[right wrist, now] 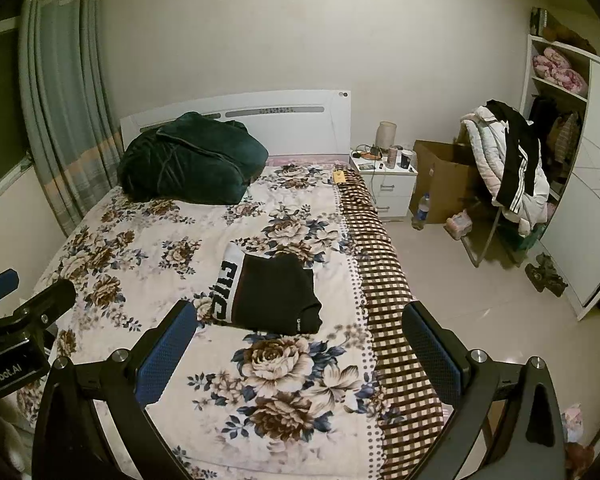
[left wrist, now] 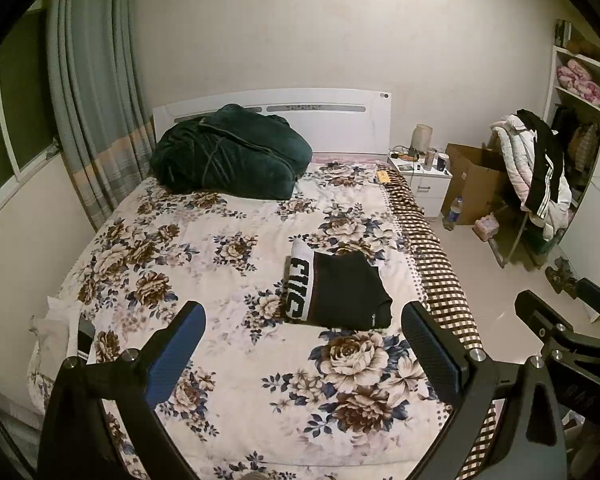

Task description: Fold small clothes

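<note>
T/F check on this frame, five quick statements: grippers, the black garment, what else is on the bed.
1. The left gripper is open and holds nothing. True.
2. The right gripper is clamped on the black garment with the white lettered band. False: it is open, and the garment lies free on the bed.
3. That garment lies folded on the floral quilt. True.
4. The dark green plush blanket lies at the foot of the bed. False: it is heaped by the white headboard.
5. The brown cardboard box sits on the quilt. False: it stands on the floor.
</note>
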`<state>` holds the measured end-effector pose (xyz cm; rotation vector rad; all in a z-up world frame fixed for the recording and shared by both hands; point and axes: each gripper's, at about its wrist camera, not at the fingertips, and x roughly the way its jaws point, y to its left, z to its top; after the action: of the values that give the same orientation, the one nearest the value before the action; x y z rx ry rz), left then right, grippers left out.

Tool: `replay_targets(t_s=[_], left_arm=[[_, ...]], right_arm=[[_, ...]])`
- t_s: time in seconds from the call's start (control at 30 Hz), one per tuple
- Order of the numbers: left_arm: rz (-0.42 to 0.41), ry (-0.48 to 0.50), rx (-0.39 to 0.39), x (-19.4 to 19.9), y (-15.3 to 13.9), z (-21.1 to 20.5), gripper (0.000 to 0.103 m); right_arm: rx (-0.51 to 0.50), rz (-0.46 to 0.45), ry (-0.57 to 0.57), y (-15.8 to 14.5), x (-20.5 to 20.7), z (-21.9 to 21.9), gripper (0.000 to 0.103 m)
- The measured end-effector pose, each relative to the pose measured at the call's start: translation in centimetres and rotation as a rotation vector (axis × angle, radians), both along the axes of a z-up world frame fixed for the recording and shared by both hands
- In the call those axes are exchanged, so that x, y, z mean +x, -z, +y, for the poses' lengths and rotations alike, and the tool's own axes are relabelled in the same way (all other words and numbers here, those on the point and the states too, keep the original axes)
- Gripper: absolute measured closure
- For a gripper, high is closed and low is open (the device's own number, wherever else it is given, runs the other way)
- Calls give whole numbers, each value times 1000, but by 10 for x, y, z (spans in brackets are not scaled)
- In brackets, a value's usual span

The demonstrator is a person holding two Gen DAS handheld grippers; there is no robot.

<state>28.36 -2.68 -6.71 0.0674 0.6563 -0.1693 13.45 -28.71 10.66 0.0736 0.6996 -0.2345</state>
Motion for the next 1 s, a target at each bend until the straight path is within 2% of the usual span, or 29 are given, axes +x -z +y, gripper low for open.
replay_targets(t_s=[1.0], left_arm=[[-13, 1, 13, -10, -1, 1, 3]], right_arm=[[8, -4, -1, 2, -2, 2, 0]])
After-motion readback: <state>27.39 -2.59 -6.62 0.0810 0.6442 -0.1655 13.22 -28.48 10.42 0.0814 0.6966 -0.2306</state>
